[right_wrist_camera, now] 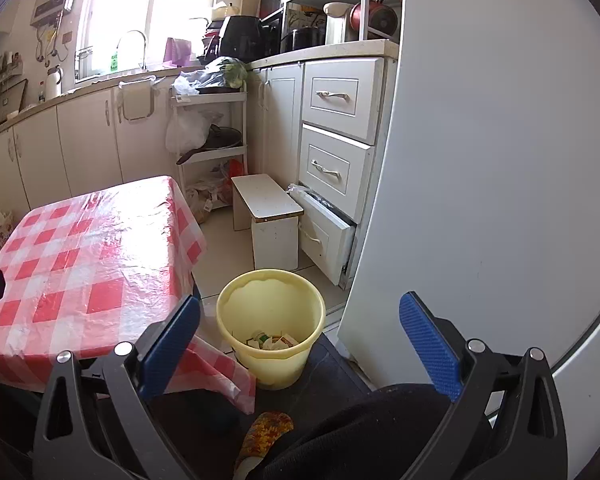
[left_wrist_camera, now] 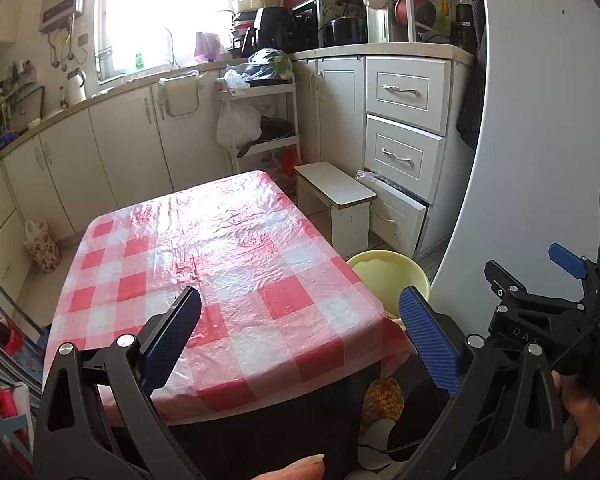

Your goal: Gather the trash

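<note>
Two grippers, left point(left_wrist_camera: 300, 334) and right point(right_wrist_camera: 300, 338), each hold their fingers wide apart, gripping nothing. One yellow bin point(right_wrist_camera: 271, 322) stands on the floor beside the checkered table point(right_wrist_camera: 80, 248), several trash scraps point(right_wrist_camera: 274, 340) inside.

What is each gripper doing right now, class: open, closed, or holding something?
Left gripper: open, holding nothing, above the checked tablecloth.
Right gripper: open, holding nothing, above the yellow bin.
</note>
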{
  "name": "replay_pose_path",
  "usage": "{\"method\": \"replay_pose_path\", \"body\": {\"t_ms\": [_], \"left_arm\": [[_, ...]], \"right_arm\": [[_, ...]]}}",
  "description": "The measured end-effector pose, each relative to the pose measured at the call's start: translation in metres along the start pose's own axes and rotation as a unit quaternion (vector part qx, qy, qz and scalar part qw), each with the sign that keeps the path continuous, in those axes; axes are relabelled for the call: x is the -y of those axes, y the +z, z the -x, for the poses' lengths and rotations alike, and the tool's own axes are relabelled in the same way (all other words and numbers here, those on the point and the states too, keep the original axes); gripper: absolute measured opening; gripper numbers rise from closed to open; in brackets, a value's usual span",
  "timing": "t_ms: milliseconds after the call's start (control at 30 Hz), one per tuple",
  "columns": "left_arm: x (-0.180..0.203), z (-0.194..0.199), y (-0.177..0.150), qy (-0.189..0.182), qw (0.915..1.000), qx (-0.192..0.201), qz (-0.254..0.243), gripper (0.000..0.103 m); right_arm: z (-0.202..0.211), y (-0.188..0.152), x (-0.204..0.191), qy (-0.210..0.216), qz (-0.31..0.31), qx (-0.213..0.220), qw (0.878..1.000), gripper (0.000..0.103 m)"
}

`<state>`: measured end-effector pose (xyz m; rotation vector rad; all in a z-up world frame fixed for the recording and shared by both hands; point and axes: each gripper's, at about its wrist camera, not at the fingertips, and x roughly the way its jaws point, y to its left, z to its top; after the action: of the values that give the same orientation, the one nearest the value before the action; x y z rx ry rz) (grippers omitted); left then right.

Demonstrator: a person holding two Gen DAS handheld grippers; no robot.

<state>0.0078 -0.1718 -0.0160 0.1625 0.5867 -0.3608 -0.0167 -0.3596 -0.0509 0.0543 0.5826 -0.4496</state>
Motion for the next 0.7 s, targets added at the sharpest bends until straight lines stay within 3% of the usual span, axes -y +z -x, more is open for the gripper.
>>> {"method": "replay_pose_path", "body": {"t_ms": [700], "left_arm": [[-0.013, 0.014, -0.01, 0.012, 0.9999, -0.002, 0.006, 0.096]], "right_arm": [[-0.003, -0.004, -0.007, -0.004, 0.016, -0.003, 1.0, 0.095]]}}
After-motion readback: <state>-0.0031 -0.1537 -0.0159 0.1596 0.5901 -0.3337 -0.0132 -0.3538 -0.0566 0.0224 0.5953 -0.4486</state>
